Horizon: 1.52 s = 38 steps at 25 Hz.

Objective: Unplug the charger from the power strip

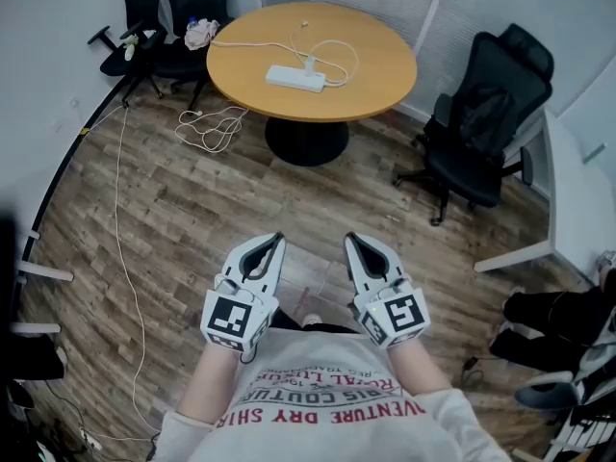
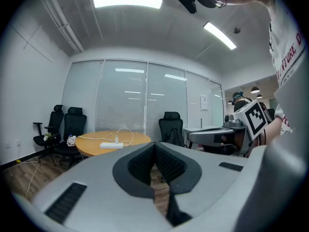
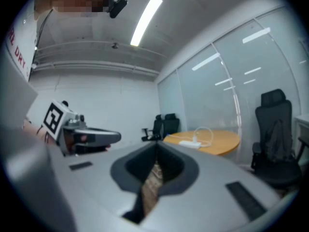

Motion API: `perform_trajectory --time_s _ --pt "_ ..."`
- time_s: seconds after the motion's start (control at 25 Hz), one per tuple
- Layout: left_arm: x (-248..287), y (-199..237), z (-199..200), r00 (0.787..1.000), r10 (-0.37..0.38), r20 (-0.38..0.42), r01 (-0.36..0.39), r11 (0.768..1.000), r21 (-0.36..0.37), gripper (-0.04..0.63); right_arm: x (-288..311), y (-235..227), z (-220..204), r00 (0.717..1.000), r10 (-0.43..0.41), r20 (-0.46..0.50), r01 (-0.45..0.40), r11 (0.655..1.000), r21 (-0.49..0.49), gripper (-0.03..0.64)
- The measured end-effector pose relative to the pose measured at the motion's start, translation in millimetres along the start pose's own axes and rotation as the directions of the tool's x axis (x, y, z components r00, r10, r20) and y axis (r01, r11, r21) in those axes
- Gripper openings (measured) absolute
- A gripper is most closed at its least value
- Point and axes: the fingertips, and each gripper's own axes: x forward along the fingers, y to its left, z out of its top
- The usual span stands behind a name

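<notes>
Table (image 1: 375,75) round, wooden; power strip (image 1: 295,78) white, oblong; charger (image 1: 311,64) plugged.

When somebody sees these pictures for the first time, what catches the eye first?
The round wooden table at the far end, carrying a white power strip with a looped white cable. Nearer, the left tool and right tool, both shut and empty, held side by side before the person's chest, far from the table.

Round wooden table (image 1: 385,80), on which a white power strip (image 1: 295,78) is laid, charger (image 1: 310,64) plugged in; left gripper (image 1: 277,241) and right gripper (image 1: 350,241) held side by side, well apart from the table.
</notes>
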Motion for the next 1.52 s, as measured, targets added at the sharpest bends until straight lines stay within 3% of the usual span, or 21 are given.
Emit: perform_trajectory --time_s 0.36,0.92,1.16,1.52 --pt "29.4 69.6 8.3 1.0 -0.028 -0.002 0.028 0.999 -0.022 0.032 70.9 -4.2 3.4 0.999 -0.041 -0.032 0.041 0.999 0.018 0.029" --pt "70.9 240.8 32.2 0.994 -0.106 0.006 0.106 0.994 -0.014 0.032 225.3 11.4 23.4 0.981 -0.186 -0.062 0.189 0.981 0.051 0.029" --pt "75.5 281.1 26.6 0.991 -0.133 -0.013 0.133 0.99 -0.038 0.032 263.1 15.3 22.3 0.971 -0.222 -0.092 0.228 0.972 0.06 0.029" --pt "112.4 319.1 10.9 0.994 -0.093 -0.052 0.089 0.994 -0.063 0.032 316.7 -11.6 11.9 0.977 -0.178 -0.122 0.186 0.98 0.066 0.029"
